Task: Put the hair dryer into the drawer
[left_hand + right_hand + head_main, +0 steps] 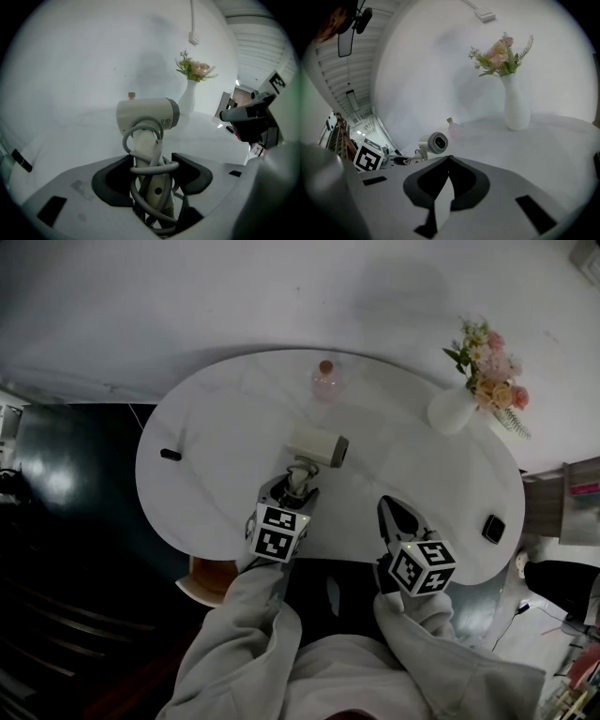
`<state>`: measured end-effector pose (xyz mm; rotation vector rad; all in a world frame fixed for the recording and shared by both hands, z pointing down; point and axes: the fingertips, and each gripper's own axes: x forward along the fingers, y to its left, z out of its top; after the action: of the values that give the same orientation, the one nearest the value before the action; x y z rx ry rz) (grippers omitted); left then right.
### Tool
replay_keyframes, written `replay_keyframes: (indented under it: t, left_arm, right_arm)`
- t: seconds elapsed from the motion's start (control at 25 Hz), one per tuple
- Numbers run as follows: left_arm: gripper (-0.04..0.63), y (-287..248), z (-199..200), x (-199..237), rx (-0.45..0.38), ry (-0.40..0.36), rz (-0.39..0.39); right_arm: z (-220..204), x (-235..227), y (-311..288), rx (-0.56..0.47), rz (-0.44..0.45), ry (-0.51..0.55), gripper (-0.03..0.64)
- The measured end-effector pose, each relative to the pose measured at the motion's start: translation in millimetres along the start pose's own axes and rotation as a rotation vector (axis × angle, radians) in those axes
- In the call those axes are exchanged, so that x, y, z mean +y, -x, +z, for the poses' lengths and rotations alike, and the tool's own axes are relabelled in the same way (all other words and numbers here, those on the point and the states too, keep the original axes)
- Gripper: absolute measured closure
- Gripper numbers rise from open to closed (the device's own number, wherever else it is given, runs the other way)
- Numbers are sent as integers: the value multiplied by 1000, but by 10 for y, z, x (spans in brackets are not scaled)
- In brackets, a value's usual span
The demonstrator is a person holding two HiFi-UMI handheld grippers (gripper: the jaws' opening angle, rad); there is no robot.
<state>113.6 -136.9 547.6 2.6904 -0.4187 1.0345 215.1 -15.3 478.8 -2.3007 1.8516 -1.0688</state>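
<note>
Right gripper (397, 518): jaws met, nothing held, set beside the left at the near edge of the white table (206, 427).
Left gripper (298, 486): clamped on the cord-wrapped handle of the hair dryer (317, 448), which is held over the table. The handle runs along the jaws, with the barrel crosswise beyond them.
Beyond: pink bottle (326, 381), vase (452, 411).
Drawer: shown in no view.

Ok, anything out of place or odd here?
Nothing spilled or toppled. Only oddity: the hair dryer has its cord wound loosely round the handle, pinched with it in the left gripper. The vase and bottle stand upright.
</note>
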Motion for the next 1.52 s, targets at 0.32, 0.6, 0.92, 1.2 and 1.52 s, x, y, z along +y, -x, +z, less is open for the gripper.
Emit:
replay_keyframes:
  t: [0.32,0.6,0.92,1.2,1.52]
  left_arm:
    - [339,323,-301,306,-14,70,91]
    - [339,753,-665,551,-18,149,187]
    - [339,1147,-1046,715,-35,250,290]
    - [339,1531,-1420,791,-29,322,373]
    - [339,1856,-1767,837,-43,425,458]
  right_arm:
    - [-51,273,-265,52,82,54,566]
    - [-113,566,-470,100,166,103,566]
    - [-225,960,-663,157,268,160,566]
    - [-338,1325,-828,212,353,214,566]
    - [-497,1773,-972,270,451,279,567]
